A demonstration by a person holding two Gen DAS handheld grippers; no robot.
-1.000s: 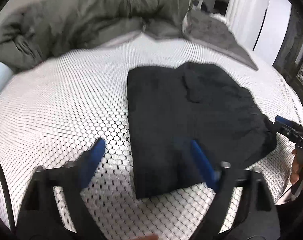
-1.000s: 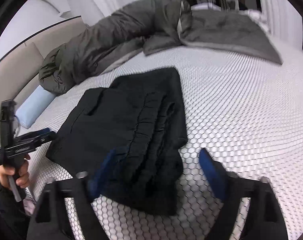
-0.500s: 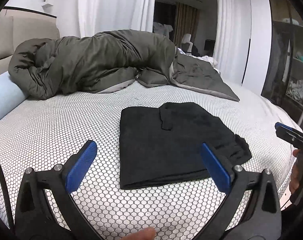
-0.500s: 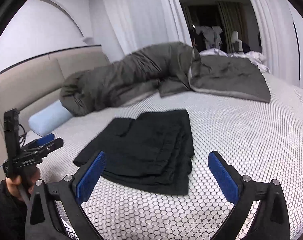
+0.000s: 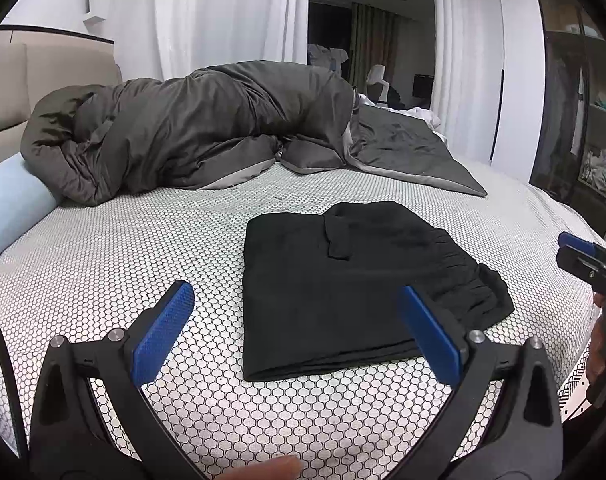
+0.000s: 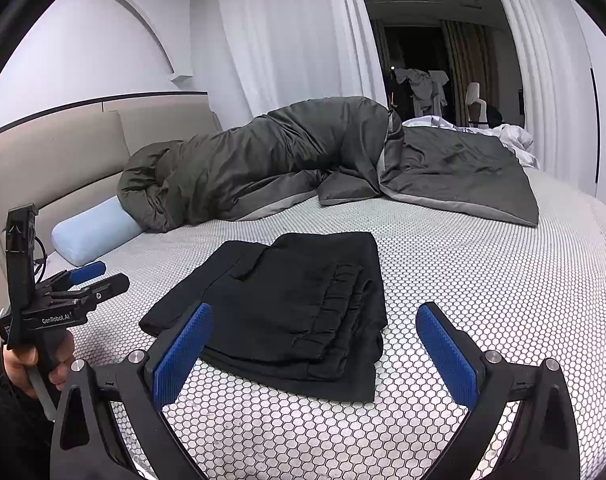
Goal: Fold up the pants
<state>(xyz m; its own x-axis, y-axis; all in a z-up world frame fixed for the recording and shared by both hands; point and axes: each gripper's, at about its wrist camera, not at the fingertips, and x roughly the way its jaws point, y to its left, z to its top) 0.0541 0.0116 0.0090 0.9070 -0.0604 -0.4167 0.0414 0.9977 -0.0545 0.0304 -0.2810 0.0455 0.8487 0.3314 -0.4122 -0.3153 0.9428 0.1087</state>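
Black pants (image 5: 343, 284) lie folded into a flat rectangle on the bed's white honeycomb sheet (image 5: 123, 256); the gathered waistband faces the right side. My left gripper (image 5: 299, 308) is held above the bed's near edge, its blue pads wide open with nothing between them. In the right wrist view the same pants (image 6: 291, 300) lie just ahead of my right gripper (image 6: 315, 332), also wide open and empty. Each gripper shows in the other's view: the right gripper (image 5: 583, 256) at the far right, the left gripper (image 6: 83, 280) at the far left, held by a hand.
A bunched grey duvet (image 5: 191, 128) lies across the back of the bed, with a light blue bolster pillow (image 5: 11, 200) at its left end by the beige headboard (image 6: 63, 148). White curtains (image 5: 231, 20) hang behind. A dark wardrobe (image 5: 575, 112) stands to the right.
Both grippers have drawn back from the pants and tilted upward, their jaws spreading to full width. The pants now lie free and farther ahead; more of the room shows.
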